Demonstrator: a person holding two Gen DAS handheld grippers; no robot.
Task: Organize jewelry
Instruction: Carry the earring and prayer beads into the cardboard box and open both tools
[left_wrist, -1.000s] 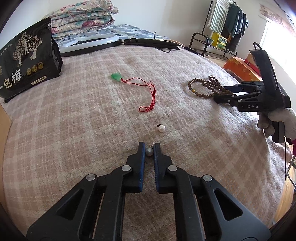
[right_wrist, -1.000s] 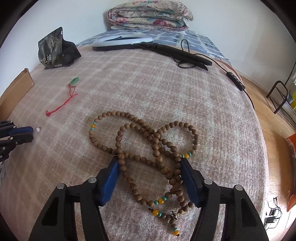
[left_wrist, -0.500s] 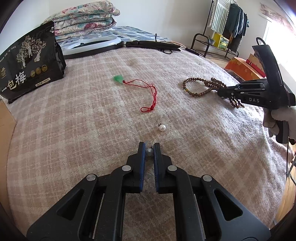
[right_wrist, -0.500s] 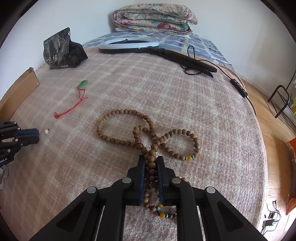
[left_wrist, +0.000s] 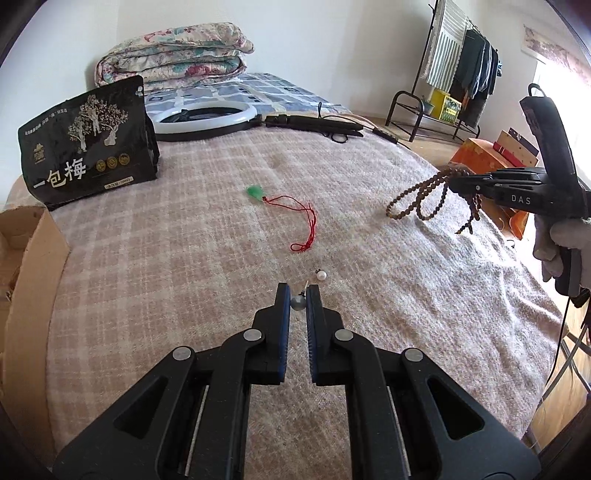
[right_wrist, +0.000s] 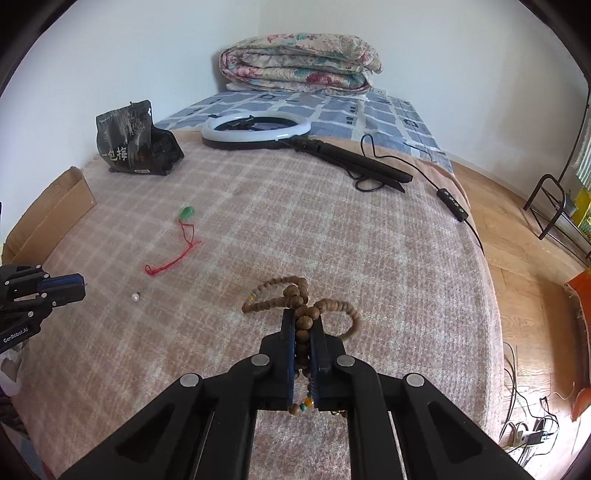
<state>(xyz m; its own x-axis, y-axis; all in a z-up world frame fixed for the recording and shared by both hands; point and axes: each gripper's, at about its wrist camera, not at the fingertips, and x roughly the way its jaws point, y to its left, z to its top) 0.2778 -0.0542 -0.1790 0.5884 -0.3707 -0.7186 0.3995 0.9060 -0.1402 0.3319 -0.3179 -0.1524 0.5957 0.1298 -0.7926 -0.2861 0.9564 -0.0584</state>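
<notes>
Since a second ago, when my right gripper stood wide open around the wooden bead mala spread flat on the plaid blanket, I had closed it on the bunched strands and raised them; in the left wrist view the loops hung clear of the bed from my right gripper. My left gripper had barely shifted, its jaws nearly together and pinching a small grey pearl earring.

Largest of what mattered was the cardboard box at the bed's left edge, which I judged the likely place for the jewelry, though nothing confirmed that. It lay to the left of both grippers and nearer to my left one; from my right gripper the box sat well apart across the blanket, so the mala faced the longer trip.

Next in size, the red-cord necklace with its green pendant lay well ahead of my left gripper, the cord running back from the pendant towards me. Smallest, the white pearl earring rested on the blanket just beyond my left fingertips, a little to the right, and far closer to my left gripper than to my right.
</notes>
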